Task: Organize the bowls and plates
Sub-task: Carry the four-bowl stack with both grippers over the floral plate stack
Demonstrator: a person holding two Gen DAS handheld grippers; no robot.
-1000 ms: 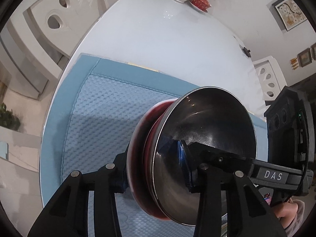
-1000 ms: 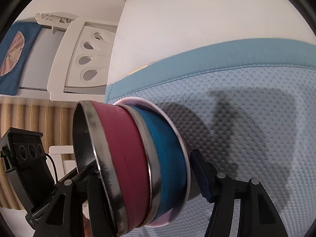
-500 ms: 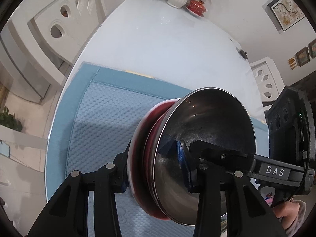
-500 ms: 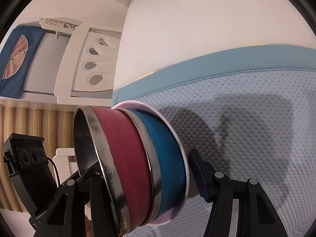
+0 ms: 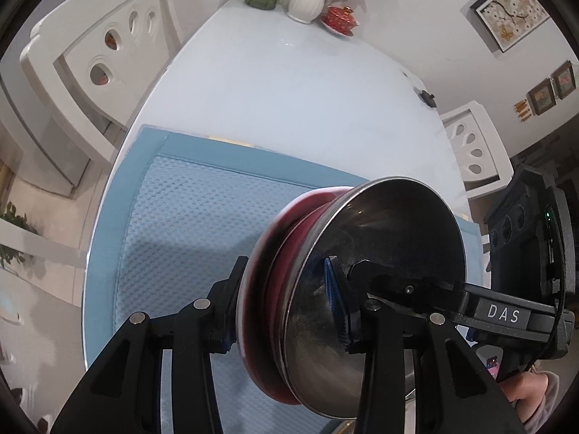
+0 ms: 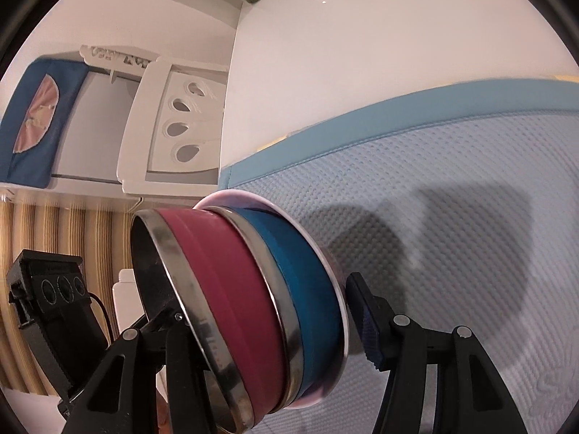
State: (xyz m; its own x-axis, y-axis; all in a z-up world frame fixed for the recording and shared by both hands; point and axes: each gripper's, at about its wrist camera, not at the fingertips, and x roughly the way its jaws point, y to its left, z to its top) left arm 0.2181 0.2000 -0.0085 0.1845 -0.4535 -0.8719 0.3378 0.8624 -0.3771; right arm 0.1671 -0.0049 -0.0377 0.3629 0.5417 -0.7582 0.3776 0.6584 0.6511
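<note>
Currently, near to far:
Left gripper (image 5: 286, 311): jaws pinch the near edge of the stack, one pad under the plate, one inside the top bowl.
Right gripper (image 6: 269, 329): jaws clamp the stack's opposite edge, one finger in the top bowl, one pad under the plate.
Stack: red bowl (image 6: 224, 289) nested in blue bowl (image 6: 307, 289), both steel-rimmed, on a white plate (image 6: 334, 264); tilted, held above the mat.
Mat (image 5: 202, 224): blue, textured, on the table.
Table (image 5: 289, 94): white, round.
Far edge: white vase (image 5: 307, 0), red dish (image 5: 340, 18).

hidden: blue bowl (image 6: 307, 289) interior | cut off: person's hand (image 5: 524, 398)
</note>
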